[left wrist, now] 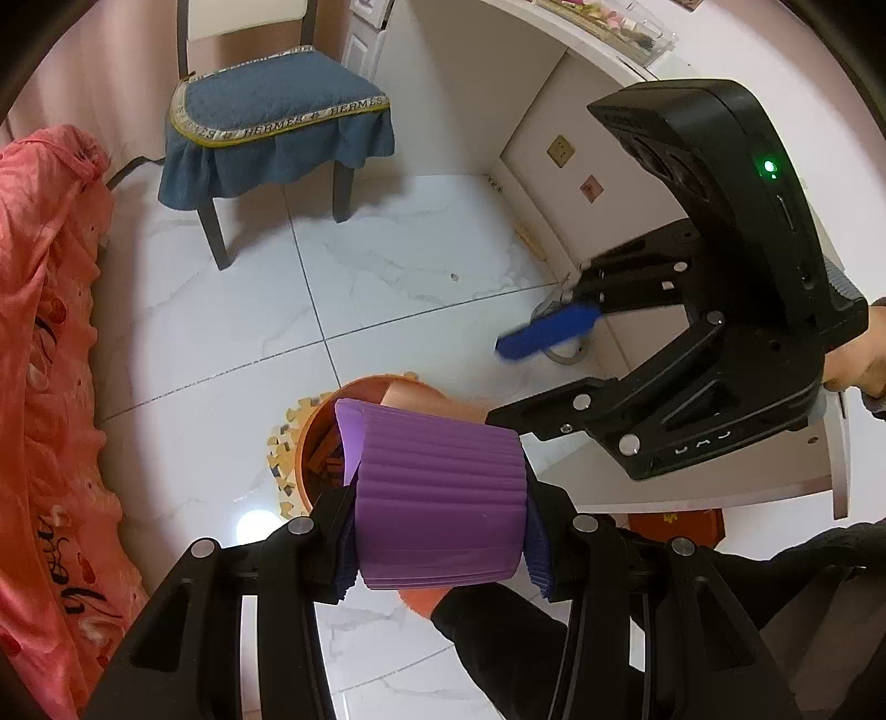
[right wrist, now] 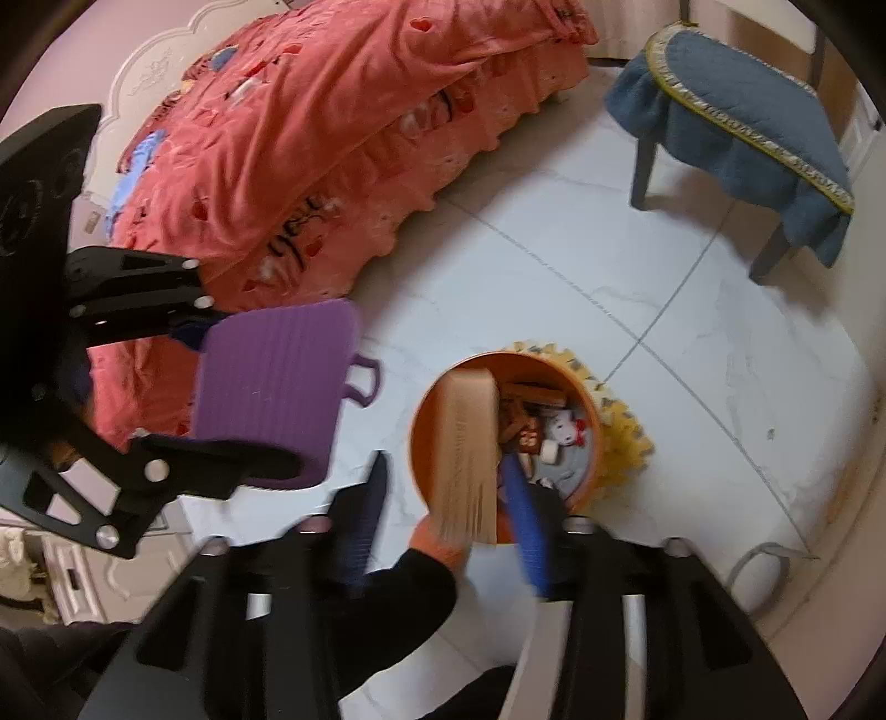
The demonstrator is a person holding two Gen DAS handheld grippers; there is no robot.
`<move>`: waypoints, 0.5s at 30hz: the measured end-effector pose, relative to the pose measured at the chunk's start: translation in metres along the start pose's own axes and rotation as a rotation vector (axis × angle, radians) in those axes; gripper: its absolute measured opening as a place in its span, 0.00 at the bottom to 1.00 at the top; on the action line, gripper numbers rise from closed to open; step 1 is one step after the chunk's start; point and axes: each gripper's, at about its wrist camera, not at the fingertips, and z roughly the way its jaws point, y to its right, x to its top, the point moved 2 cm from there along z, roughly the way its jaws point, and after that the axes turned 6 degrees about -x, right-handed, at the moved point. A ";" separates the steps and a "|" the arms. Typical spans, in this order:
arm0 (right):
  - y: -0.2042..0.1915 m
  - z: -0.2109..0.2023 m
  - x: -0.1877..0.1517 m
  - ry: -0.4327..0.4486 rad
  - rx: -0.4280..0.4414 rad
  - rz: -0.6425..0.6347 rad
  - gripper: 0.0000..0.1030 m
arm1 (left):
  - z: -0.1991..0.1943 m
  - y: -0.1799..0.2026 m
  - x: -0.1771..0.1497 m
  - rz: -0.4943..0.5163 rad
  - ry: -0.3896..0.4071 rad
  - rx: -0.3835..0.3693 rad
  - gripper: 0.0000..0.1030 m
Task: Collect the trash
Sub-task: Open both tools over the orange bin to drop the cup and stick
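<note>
Landmark: the orange bin (right wrist: 587,410) on the white tiled floor (right wrist: 692,421), standing on a yellow jagged-edged mat (right wrist: 626,437). Far left of the bin in the right wrist view, the bed under a coral-pink cover (right wrist: 332,138). Between bed and bin, the left claw (right wrist: 221,387) is clamped on a purple ribbed folding container (right wrist: 271,382), one finger pressed along each side; a small purple handle (right wrist: 362,382) sticks out toward the bin. In the left wrist view the same purple container (left wrist: 437,498) fills the gap between the left claw's fingers (left wrist: 326,531) and hangs above the near rim of the bin (left wrist: 315,437). At the bin's near rim, a tan ribbed card-like piece (right wrist: 468,454) stands tilted over the opening, blurred; whether it touches anything cannot be told. Inside the bin: brown wooden pieces (right wrist: 531,399), a small white plush face with a red bow (right wrist: 565,432), a white roll (right wrist: 551,451). The right claw (right wrist: 443,526) is above the bin's near edge with its blue-padded fingers (right wrist: 523,515) spread apart and nothing pinched between them; in the left wrist view this right claw (left wrist: 531,376) sits to the right of the bin, one blue pad (left wrist: 548,332) in the air. Beyond the bin to the right, a chair with a blue fringed cushion cover (right wrist: 736,144). At the right edge of the left wrist view, a white worktop (left wrist: 609,39) with a clear box on it.
</note>
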 end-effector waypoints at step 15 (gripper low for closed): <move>0.014 -0.027 -0.009 0.027 0.006 0.032 0.50 | 0.019 0.005 0.018 0.034 -0.022 0.030 0.69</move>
